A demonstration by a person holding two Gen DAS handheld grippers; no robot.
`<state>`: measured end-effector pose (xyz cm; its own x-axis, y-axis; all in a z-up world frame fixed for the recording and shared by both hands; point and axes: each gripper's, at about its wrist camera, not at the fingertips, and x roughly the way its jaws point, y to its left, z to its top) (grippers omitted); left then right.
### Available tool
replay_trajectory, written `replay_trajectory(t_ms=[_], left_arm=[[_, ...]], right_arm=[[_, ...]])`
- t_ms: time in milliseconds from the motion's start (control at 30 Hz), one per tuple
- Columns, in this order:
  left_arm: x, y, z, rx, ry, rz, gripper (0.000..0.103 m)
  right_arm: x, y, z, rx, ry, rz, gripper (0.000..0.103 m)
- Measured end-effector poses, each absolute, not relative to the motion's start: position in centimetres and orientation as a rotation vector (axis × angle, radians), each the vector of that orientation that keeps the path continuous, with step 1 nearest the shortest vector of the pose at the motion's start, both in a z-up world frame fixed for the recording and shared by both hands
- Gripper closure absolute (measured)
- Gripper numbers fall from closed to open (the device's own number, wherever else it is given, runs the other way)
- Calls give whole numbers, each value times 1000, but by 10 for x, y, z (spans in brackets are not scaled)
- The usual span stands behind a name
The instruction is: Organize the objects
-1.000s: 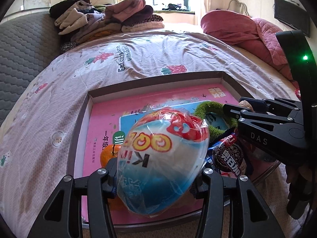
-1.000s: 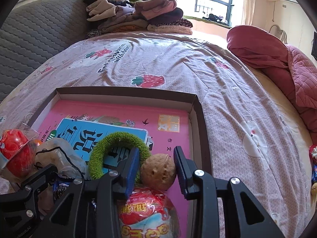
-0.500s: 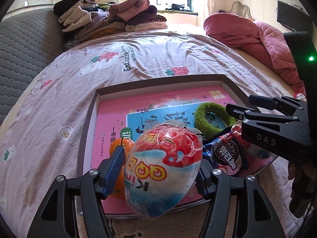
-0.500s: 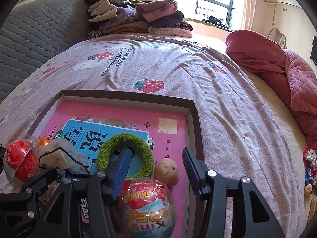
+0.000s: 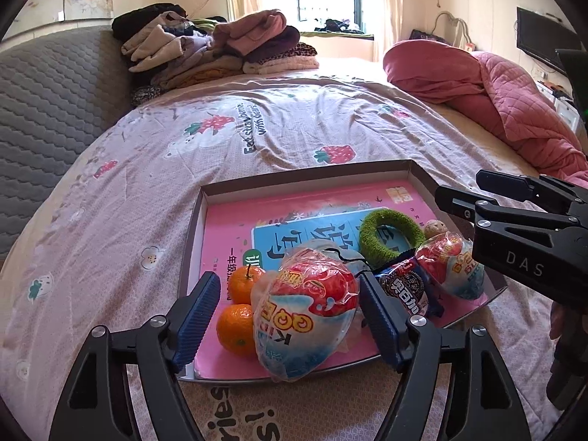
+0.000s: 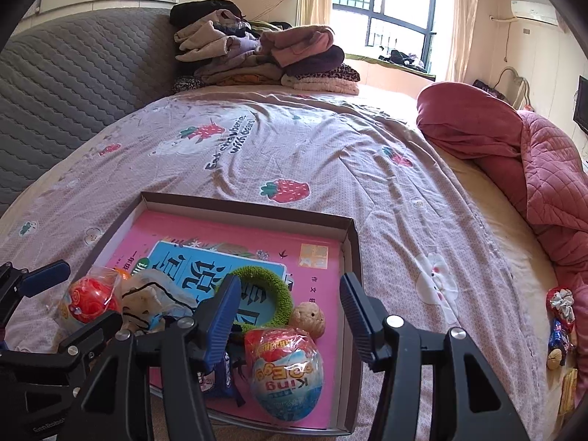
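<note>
Both claws stand wide and hold nothing, their jaws having just been opening. The left claw (image 5: 288, 310) frames a wrapped toy egg (image 5: 307, 312) that lies at the near edge of the shallow box (image 5: 301, 178) on the bed; neither pad presses it, though the right-hand pad sits just beside the wrap. The right claw (image 6: 290, 305) hangs over a second wrapped egg (image 6: 284, 373) near the box's right wall, with a walnut (image 6: 308, 318) and a green fuzzy ring (image 6: 273, 294) just beyond.

The eggs look light, with a hard rounded shell under loose, crinkly film, so pads may skid on the wrap; a hold across the widest part of the body seems safest. The two mandarins (image 5: 239, 307) beside the left egg would roll and bruise under a hard squeeze. The ring is soft and would take a pinch on its band.
</note>
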<state>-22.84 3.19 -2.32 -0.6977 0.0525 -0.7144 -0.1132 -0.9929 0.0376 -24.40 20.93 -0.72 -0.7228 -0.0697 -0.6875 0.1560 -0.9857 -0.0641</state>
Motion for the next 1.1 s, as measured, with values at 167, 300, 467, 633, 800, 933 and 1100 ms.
replay_trajectory(t_ms=[167,300,467,633,800,933,1100], left_arm=[[-218,27,-10,-1158,121,2849,25],[-212,22,0,-1150,85,2854,24],[-203,17,9,-1137,55,2865,24],[-193,13,17,-1129,39,2879,24],[-179,10,25,-1117,45,2906,24],[-166,5,31,-1104,31,2917,24],[-152,1,35,-1100,28,2936,24]], right_arm=[[-232,206,7,1068,161,-2809,45],[-220,207,17,1027,132,-2827,42],[-207,209,26,1017,98,-2822,38],[-190,210,33,1000,119,-2834,37],[-173,209,38,996,117,-2830,37],[-160,206,42,982,120,-2830,37],[-146,207,47,963,96,-2840,36]])
